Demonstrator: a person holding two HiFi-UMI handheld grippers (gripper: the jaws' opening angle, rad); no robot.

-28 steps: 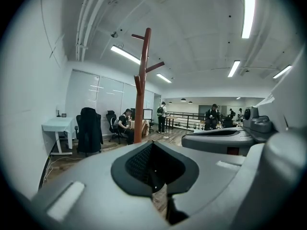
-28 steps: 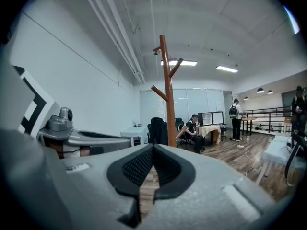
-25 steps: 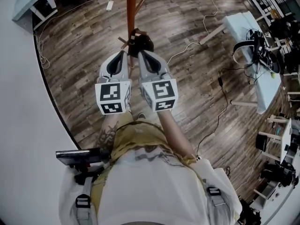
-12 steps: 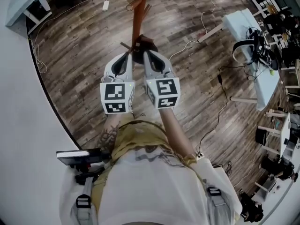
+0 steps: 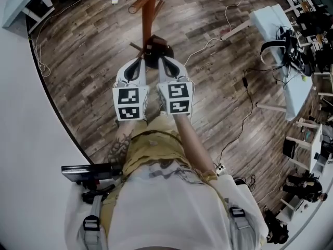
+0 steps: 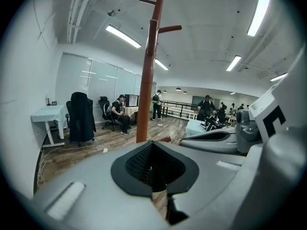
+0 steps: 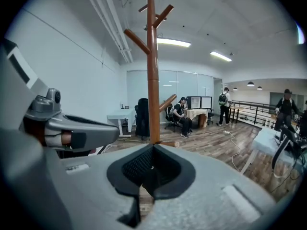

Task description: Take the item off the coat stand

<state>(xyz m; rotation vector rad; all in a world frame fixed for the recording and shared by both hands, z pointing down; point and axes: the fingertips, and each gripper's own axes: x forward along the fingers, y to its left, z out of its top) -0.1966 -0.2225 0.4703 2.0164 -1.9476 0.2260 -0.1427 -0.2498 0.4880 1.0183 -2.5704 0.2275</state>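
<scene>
Two grippers, my left gripper (image 6: 152,170) and right gripper (image 7: 152,167), are both shut and low, just short of the item (image 5: 157,51) by the coat stand (image 7: 153,80).

Both sets of jaws are pressed together, and I see nothing caught in either. Just past both tips sits a dark brown lump, low beside the pole. I take it for the item, but I cannot tell if the tips touch it. I think this is the reach-in step. Next the jaws must open, slip round the item, close, then lift it clear. Ahead of the jaws the upper pegs (image 7: 136,40) look bare. Below is a wood plank floor (image 5: 88,61) with loose cables (image 5: 243,83). Farther off are white tables (image 5: 270,22) and people (image 7: 183,113) at desks.
</scene>
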